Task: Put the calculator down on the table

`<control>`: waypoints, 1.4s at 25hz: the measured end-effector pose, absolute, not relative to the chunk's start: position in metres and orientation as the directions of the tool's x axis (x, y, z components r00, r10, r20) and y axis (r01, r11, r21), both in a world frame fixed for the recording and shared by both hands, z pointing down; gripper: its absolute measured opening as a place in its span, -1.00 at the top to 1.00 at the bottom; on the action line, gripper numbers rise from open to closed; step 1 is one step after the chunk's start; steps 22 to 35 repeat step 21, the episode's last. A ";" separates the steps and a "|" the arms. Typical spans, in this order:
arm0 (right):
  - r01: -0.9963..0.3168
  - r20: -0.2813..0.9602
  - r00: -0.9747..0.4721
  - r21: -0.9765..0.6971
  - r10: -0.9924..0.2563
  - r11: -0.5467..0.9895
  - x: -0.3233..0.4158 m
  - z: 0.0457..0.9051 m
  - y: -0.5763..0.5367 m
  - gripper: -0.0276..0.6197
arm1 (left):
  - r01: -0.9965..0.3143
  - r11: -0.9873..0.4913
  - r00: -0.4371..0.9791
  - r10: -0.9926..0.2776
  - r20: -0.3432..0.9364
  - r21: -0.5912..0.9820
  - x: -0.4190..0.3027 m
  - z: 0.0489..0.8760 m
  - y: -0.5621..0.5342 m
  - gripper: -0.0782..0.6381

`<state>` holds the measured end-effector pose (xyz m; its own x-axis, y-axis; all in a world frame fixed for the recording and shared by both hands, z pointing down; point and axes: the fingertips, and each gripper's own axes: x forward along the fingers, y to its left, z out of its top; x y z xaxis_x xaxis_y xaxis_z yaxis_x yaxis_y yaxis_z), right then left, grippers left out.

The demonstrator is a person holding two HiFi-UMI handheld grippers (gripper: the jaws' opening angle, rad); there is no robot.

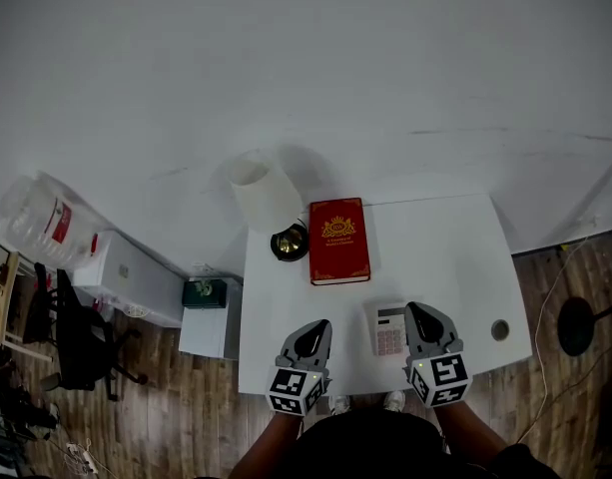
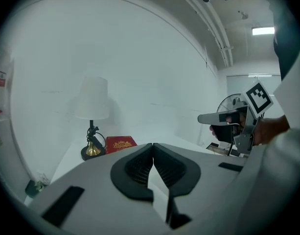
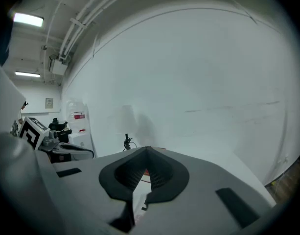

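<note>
Resting flat on table (image 1: 455, 257), calculator (image 1: 390, 329) lies by front edge, right of centre; task looks done.
L gripper (image 1: 313, 335) & R gripper (image 1: 425, 323) both clenched, nothing betw. jaws; R hangs just beside calculator. Red book (image 1: 338, 239) & lamp (image 1: 266, 198) toward rear-left corner. White wall (image 1: 335, 58) behind, wood floor (image 1: 166, 397) around.

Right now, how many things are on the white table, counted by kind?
Lamp: 1
Red book: 1
Calculator: 1
Total: 3
</note>
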<state>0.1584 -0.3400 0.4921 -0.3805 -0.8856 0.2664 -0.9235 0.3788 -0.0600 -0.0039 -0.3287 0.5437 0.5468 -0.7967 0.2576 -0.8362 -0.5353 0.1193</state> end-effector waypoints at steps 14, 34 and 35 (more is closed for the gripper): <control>-0.906 0.186 -0.403 0.055 -0.896 0.419 0.156 0.458 -0.320 0.86 | -0.817 -0.563 0.576 -0.789 0.216 0.123 0.014 0.528 -0.323 0.73; -0.901 0.191 -0.419 0.034 -0.888 0.433 0.155 0.455 -0.316 0.86 | -0.805 -0.582 0.593 -0.774 0.222 0.117 0.020 0.526 -0.317 0.73; -0.901 0.191 -0.419 0.034 -0.888 0.433 0.155 0.455 -0.316 0.86 | -0.805 -0.582 0.593 -0.774 0.222 0.117 0.020 0.526 -0.317 0.73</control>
